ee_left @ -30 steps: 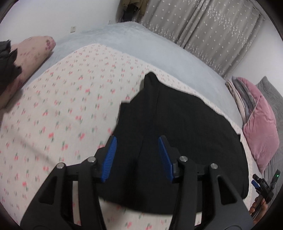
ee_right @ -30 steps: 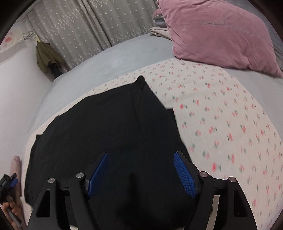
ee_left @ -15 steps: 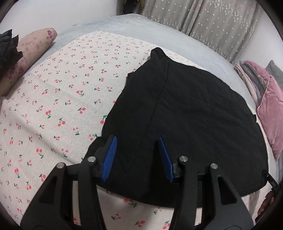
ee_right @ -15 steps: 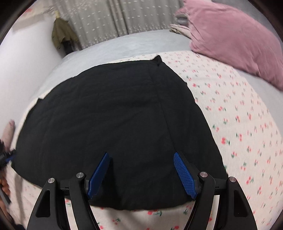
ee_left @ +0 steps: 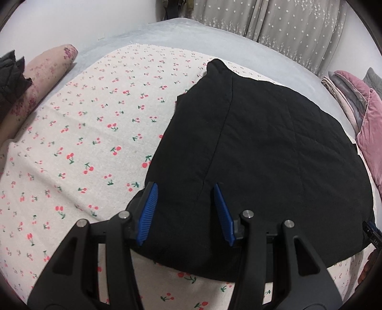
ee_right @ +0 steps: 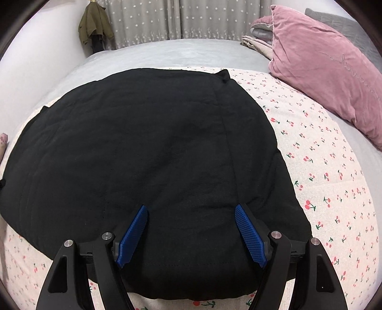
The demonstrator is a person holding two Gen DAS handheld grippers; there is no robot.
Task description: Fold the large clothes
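Note:
A large black quilted garment [ee_left: 274,152] lies spread flat on a cherry-print sheet [ee_left: 95,133]; it also fills the middle of the right wrist view [ee_right: 148,152]. My left gripper [ee_left: 185,190] is open and empty, hovering over the garment's near left part. My right gripper [ee_right: 191,209] is open and empty, over the garment's near right part. Its blue pads [ee_right: 248,238] stand wide apart. The garment's near hem is partly hidden behind both grippers.
A pink velvet pillow [ee_right: 329,69] lies to the right on the grey bedcover [ee_right: 172,52], with folded blankets [ee_right: 260,38] behind it. A floral bolster [ee_left: 40,78] lies at the left. Curtains [ee_right: 191,19] and a hanging olive jacket [ee_right: 94,23] are at the back.
Both grippers have lowered and drawn back toward the garment's near hem. The garment now lies flatter and fills more of both views. Both grippers stayed open.

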